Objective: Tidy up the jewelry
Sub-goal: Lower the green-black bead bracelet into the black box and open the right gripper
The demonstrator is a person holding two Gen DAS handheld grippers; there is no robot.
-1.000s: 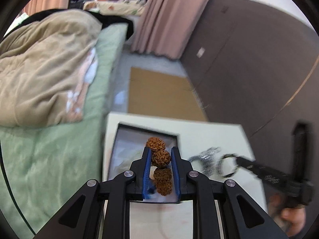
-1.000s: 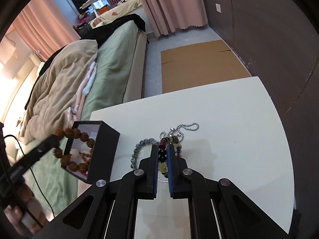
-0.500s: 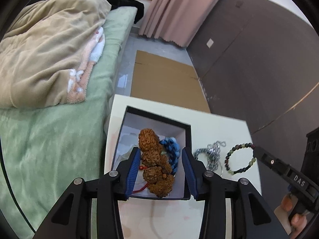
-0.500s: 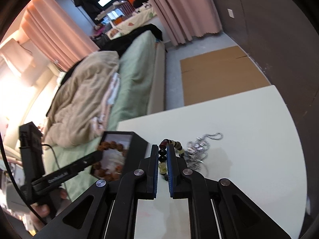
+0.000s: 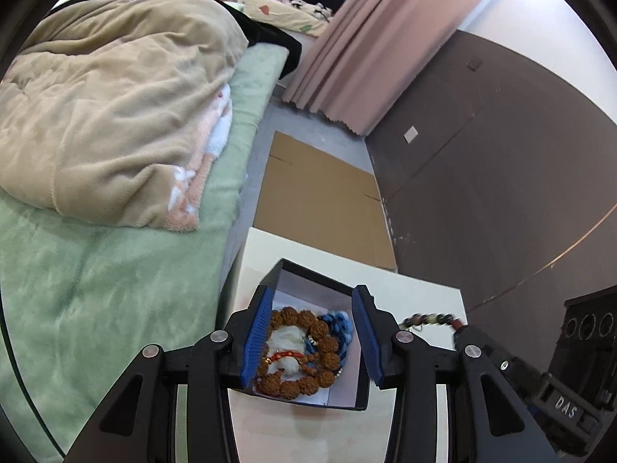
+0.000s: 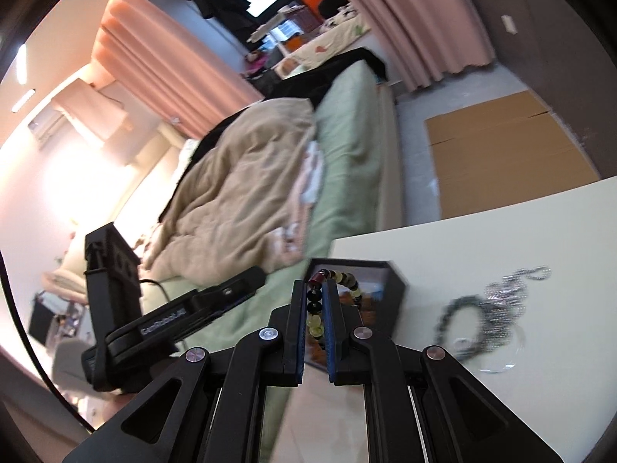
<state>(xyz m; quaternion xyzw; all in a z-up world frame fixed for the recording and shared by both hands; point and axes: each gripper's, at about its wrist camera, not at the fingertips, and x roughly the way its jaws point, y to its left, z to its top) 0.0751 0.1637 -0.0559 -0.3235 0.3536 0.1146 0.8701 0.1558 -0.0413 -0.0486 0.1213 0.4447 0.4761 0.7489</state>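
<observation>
A black jewelry box (image 5: 356, 378) with a white inside stands near the table's left edge. In it lie a brown knobby-bead bracelet (image 5: 326, 345) and a blue bracelet (image 5: 343, 326). My left gripper (image 5: 310, 341) is open and empty, its jaws spread above the box. My right gripper (image 6: 315, 318) is shut on a mixed bead bracelet (image 6: 314, 314) with dark, yellow and red beads, held just right of the box (image 6: 397, 289); the bracelet also shows in the left wrist view (image 5: 426, 319). A dark bead bracelet (image 6: 461, 314) and a silver chain (image 6: 505, 299) lie on the table.
The white table (image 6: 501, 239) stands beside a bed with a green cover (image 5: 96, 289) and a beige blanket (image 5: 112, 104). A flat cardboard sheet (image 5: 320, 196) lies on the floor beyond the table. A dark wall (image 5: 482, 162) is on the right.
My left gripper let go of the brown bracelet, which now lies in the box, and its jaws opened wide. My right gripper lifted the mixed bead bracelet and carried it left to the box.
</observation>
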